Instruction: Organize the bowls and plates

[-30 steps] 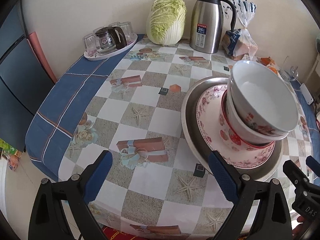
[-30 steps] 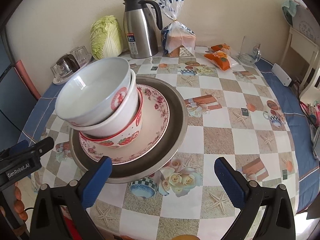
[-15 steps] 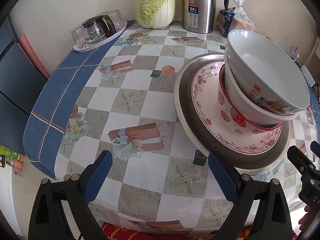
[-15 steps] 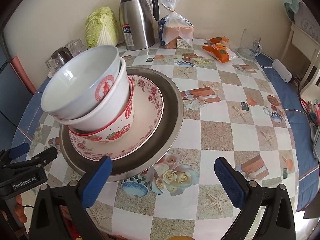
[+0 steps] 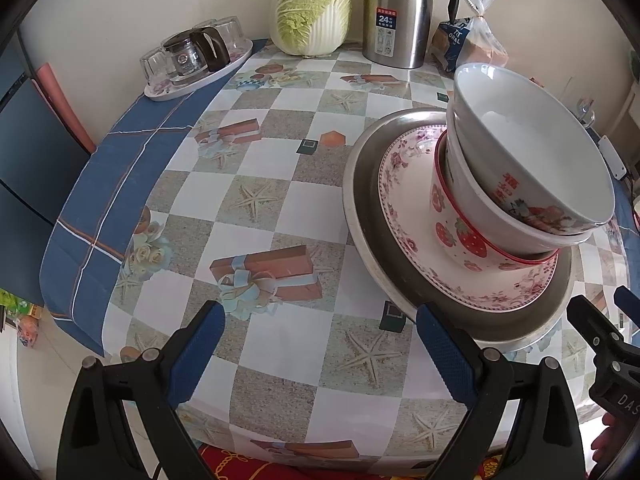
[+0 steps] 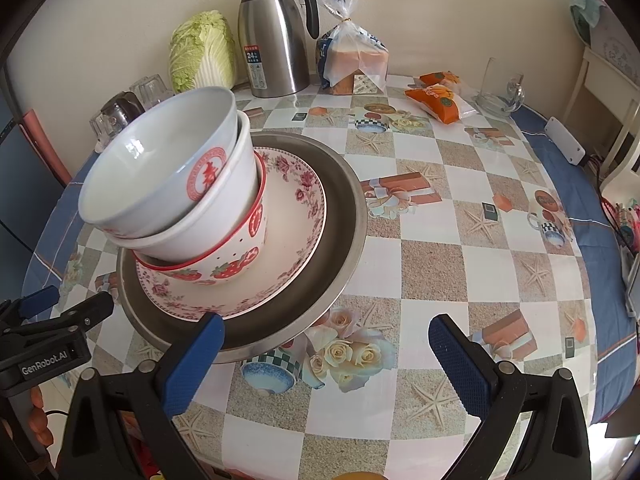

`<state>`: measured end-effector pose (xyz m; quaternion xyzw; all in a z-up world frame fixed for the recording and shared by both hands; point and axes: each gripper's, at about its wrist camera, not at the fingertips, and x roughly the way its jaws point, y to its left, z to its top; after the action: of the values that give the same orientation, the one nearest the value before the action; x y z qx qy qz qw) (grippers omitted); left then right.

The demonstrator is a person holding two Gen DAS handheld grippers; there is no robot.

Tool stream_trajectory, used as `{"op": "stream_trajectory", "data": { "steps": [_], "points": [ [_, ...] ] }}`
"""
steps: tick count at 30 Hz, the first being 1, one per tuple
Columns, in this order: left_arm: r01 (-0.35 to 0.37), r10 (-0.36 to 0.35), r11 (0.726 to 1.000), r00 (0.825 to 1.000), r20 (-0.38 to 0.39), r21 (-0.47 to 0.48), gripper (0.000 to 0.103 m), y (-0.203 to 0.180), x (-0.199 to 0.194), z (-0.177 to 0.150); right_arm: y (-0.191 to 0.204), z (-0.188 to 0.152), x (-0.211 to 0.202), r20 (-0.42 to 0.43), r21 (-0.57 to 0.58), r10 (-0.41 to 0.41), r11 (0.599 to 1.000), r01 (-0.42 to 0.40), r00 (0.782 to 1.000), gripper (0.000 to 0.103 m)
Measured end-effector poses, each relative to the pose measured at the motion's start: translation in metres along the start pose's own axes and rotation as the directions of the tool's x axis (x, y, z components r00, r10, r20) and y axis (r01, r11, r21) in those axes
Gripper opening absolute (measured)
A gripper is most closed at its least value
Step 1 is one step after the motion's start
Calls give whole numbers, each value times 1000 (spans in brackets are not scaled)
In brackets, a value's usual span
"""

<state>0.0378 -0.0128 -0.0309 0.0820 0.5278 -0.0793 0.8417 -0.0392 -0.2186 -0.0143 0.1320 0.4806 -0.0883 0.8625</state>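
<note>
Three nested bowls lean on a floral plate in a steel tray on the counter — glazed, slippery, breakable. Both hand-held grippers, left and right, gape wide, empty; best pinch the top bowl's rim.

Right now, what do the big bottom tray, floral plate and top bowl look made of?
Bottom tray: likely stainless steel, with a dull grey brushed sheen and a thin rolled rim.
Floral plate: glazed ceramic or possibly melamine, glossy white with a pink rose print.
Top bowl: glazed porcelain by its look, with bright window highlights and a red printed seal.
</note>
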Motion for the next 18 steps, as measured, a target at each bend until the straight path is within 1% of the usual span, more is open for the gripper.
{"op": "stream_trajectory", "data": {
  "steps": [18],
  "points": [
    [9,-9,1000,1000,-3,-9,97,0,1,0,1,-1,2,-17,-13,-3,1000,3,1000,103]
  ]
}}
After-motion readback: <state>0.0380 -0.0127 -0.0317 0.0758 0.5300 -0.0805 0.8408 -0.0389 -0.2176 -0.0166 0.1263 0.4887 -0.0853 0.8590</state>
